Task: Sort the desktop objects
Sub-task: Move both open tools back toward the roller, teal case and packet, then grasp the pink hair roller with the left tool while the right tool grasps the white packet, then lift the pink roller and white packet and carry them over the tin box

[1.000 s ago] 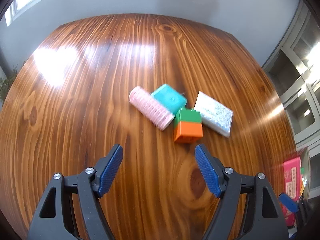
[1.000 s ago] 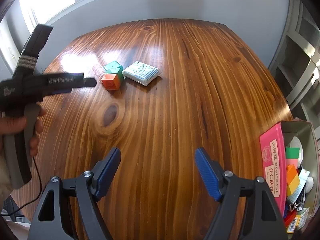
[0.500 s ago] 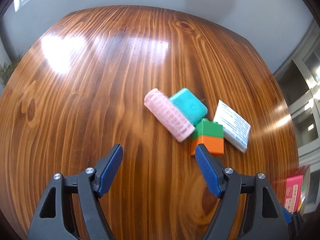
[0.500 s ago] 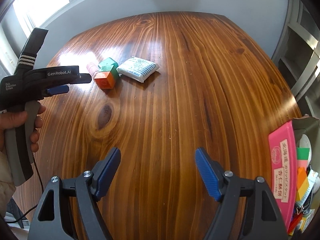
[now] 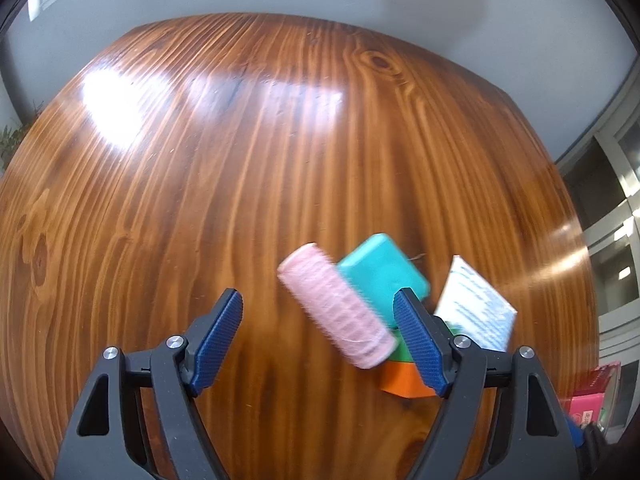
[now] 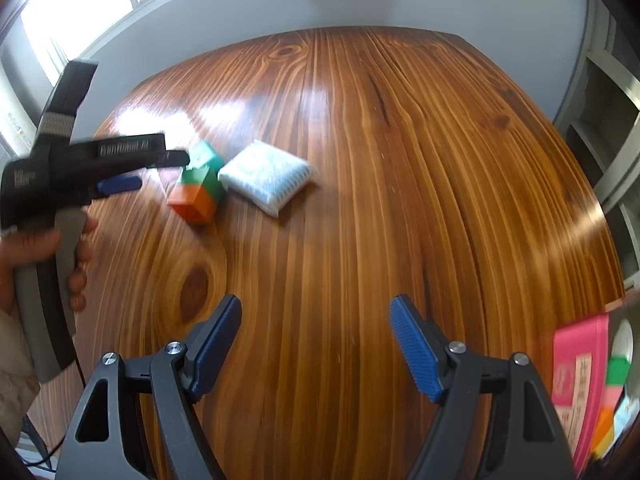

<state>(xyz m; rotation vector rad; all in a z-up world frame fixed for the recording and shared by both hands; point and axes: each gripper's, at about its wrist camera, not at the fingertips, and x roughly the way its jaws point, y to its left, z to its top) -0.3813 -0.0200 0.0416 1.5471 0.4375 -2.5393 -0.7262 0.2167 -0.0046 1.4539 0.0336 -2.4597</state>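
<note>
L gripper [image 5: 318, 340] spread wide, low over table [image 5: 240, 180]; pink roller [image 5: 334, 310] betw. its fingers, untouched, beside teal box [image 5: 380, 272], green/orange block [image 6: 198, 192], white packet [image 6: 266, 174]. R gripper [image 6: 316, 344] spread, holding nothing.

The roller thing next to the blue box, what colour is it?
Pink. The roller shows best in the left wrist view.

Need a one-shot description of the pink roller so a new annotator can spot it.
On the wooden table, find the small cluster ahead of the open left gripper. The pink roller lies at its left edge, against the teal box. It is the only cylinder, fuzzy and pale pink.
</note>
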